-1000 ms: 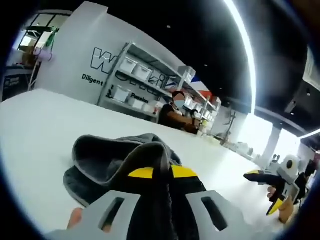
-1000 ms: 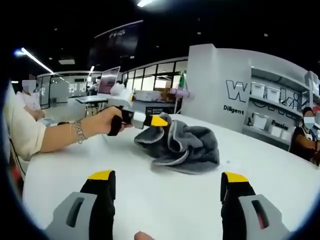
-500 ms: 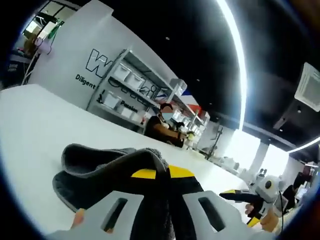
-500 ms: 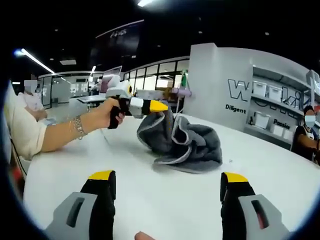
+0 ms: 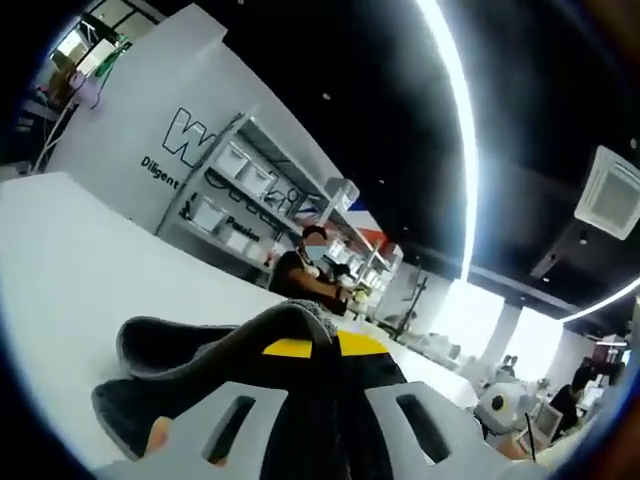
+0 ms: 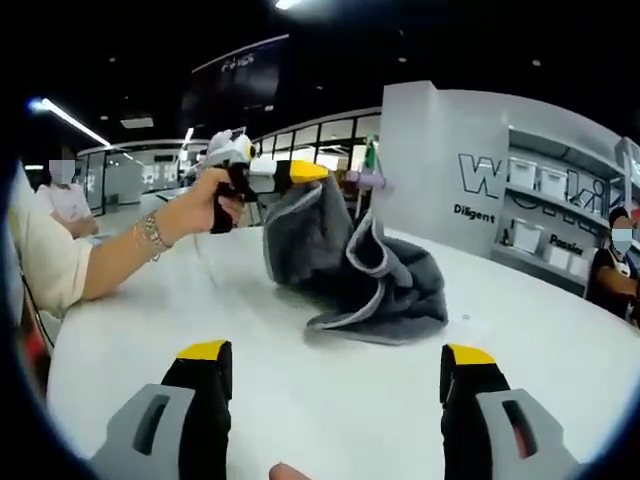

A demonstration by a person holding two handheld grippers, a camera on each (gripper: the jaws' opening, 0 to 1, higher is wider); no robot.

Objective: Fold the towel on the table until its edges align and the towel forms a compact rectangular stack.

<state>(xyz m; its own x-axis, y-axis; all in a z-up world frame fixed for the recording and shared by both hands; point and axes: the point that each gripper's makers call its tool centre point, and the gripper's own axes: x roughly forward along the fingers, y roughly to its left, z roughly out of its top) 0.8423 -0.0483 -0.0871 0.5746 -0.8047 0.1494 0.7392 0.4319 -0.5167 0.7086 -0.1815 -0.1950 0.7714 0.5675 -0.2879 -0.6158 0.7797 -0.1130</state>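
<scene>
Large indoor hall, black ceiling [image 6: 420,40] with long light strips [image 5: 455,120]. Grey-white partition wall [image 6: 440,170] bearing dark lettering. Metal shelving [image 5: 250,190] with pale bins beside it. Glazed partitions [image 6: 310,150] behind. White surface [image 6: 330,390]. Square ceiling unit [image 5: 608,192], possibly an air vent.

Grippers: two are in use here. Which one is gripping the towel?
The left gripper, shut on the grey towel and holding one edge above the table. The right gripper hangs open, apart from the towel.
</scene>
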